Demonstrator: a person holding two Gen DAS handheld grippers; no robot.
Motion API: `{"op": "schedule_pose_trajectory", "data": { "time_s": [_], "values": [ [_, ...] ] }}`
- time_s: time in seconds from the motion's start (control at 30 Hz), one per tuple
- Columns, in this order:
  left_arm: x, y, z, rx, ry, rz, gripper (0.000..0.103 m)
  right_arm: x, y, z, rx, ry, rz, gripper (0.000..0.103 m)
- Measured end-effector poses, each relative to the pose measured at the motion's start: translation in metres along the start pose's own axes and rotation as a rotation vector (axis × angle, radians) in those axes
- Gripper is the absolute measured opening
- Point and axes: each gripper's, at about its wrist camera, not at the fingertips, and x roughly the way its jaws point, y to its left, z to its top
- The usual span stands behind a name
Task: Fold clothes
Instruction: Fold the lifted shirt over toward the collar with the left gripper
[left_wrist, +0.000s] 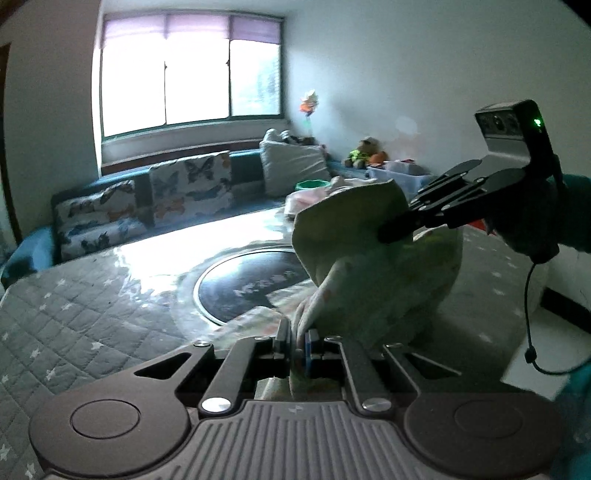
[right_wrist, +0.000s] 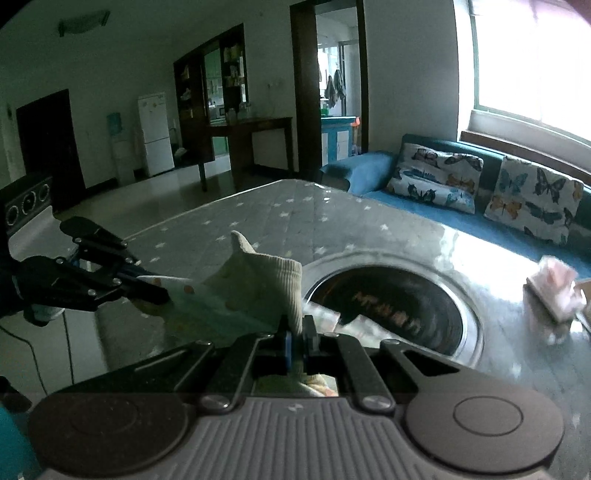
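**Small garment held up between both grippers over the table**

I take the round dark inset (right_wrist: 391, 306) in the table (left_wrist: 74, 306) as my landmark. The table is broad, covered in grey quilted cloth with white stars under a glossy sheet. Beyond the inset a teal sofa (right_wrist: 369, 166) carries butterfly-print cushions.

The garment (left_wrist: 369, 266) hangs clear of the table, on my side of the inset: soft pale knit with a faint dotted print and a ribbed cuff (right_wrist: 284, 280). My left gripper (left_wrist: 297, 341) is clamped on one edge, my right gripper (right_wrist: 295, 338) on another. Its long axis runs from one gripper to the other, so I judge either hand equally placed to bring its edge across for the fold.
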Motion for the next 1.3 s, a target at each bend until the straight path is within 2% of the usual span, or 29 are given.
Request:
{"op": "schedule_pose_trajectory", "data": {
  "time_s": [0.27, 0.57, 0.6, 0.63, 0.73, 0.9, 1.17, 1.3],
  "values": [
    [0.061, 0.056, 0.006, -0.119, 0.1, 0.057, 0.008, 0.078, -0.039, 0.023, -0.001, 0.041, -0.007, 0.004],
    [0.112, 0.098, -0.005, -0.285, 0.208, 0.107, 0.008, 0.165, -0.07, 0.011, 0.08, 0.11, -0.052, 0.006],
    [0.115, 0.101, -0.007, -0.3, 0.218, 0.108, 0.009, 0.17, -0.072, 0.008, 0.091, 0.109, -0.06, 0.007],
    [0.117, 0.103, -0.007, -0.311, 0.223, 0.108, 0.009, 0.175, -0.075, 0.005, 0.102, 0.108, -0.068, 0.013],
    [0.118, 0.105, -0.007, -0.323, 0.23, 0.108, 0.009, 0.171, -0.082, 0.001, 0.146, 0.096, -0.09, 0.016],
    [0.119, 0.107, -0.004, -0.336, 0.238, 0.109, 0.009, 0.134, -0.081, -0.011, 0.138, 0.063, -0.103, 0.02],
    [0.128, 0.122, 0.0, -0.401, 0.253, 0.126, 0.012, 0.123, -0.087, -0.053, 0.195, 0.133, -0.188, 0.02],
    [0.13, 0.125, 0.001, -0.422, 0.272, 0.143, 0.019, 0.117, -0.091, -0.05, 0.217, 0.115, -0.213, 0.019]
  ]
}}
